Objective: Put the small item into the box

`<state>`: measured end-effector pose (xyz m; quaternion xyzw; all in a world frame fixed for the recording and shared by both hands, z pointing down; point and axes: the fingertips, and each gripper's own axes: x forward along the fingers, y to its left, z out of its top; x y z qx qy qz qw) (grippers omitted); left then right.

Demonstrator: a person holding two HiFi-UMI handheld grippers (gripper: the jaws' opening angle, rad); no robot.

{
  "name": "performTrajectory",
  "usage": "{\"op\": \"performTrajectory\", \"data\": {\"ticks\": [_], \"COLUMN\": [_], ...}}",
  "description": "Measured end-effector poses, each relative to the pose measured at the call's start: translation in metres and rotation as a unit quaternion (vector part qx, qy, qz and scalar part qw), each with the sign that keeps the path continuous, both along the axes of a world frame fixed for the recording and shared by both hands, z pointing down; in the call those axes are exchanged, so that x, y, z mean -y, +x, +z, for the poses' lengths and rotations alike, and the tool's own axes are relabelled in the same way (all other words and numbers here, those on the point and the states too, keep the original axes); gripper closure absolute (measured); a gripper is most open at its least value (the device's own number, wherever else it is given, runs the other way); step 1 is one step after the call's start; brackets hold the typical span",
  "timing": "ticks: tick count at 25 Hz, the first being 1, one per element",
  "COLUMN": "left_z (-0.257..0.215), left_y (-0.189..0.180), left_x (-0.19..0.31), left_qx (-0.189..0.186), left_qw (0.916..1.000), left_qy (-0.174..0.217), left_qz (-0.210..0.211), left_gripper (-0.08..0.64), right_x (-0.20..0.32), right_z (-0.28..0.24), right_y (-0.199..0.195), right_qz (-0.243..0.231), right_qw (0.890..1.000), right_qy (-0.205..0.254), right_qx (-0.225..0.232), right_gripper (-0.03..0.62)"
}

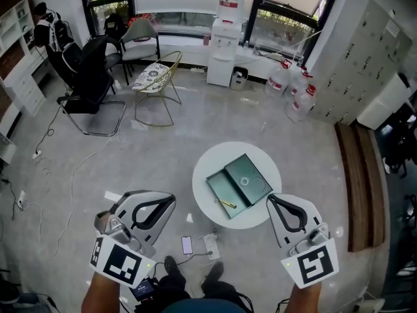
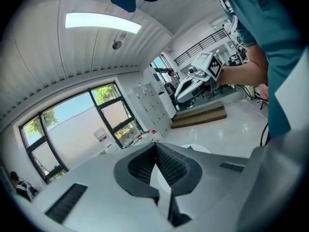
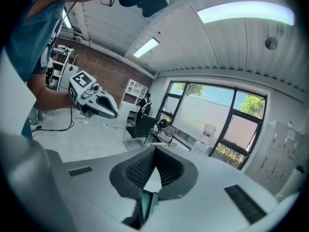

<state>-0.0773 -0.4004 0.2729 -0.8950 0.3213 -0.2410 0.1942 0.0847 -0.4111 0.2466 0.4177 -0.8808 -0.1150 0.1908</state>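
Both grippers are closed on nothing. The small yellow item (image 1: 228, 204) lies slantwise on the near-left half of the open green box (image 1: 251, 175) on the round worktop (image 1: 202, 168). It sits between the grippers, and the right gripper (image 1: 270, 200) looks slightly nearer than the left gripper (image 1: 172, 200).

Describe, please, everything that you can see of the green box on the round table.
The box is dark green and flat, perhaps stiff card. It lies open on the white round table, its two shallow halves side by side, set diagonally. A pale ring-like shape shows in the farther half; a thin yellowish item lies in the nearer one.
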Motion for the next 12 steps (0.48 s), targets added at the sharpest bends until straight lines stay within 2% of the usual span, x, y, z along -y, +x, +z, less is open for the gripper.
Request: {"op": "performTrajectory", "data": {"ticks": [6, 12], "left_z": [-0.036, -0.047], "left_y": [-0.003, -0.004], "left_x": [-0.021, -0.036], "left_qx": [-0.003, -0.005], "left_qw": [0.9999, 0.9998], "left_qy": [0.014, 0.017], "left_qz": [0.004, 0.004], "left_gripper": [0.541, 0.541], "right_x": [-0.024, -0.04], "right_z": [-0.034, -0.042], "right_y": [0.002, 0.002], "right_qz": [-0.001, 0.0], "right_qw": [1.0, 0.999], "right_qy": [0.016, 0.014], "right_qx": [-0.018, -0.031], "right_gripper": [0.555, 0.555]}}
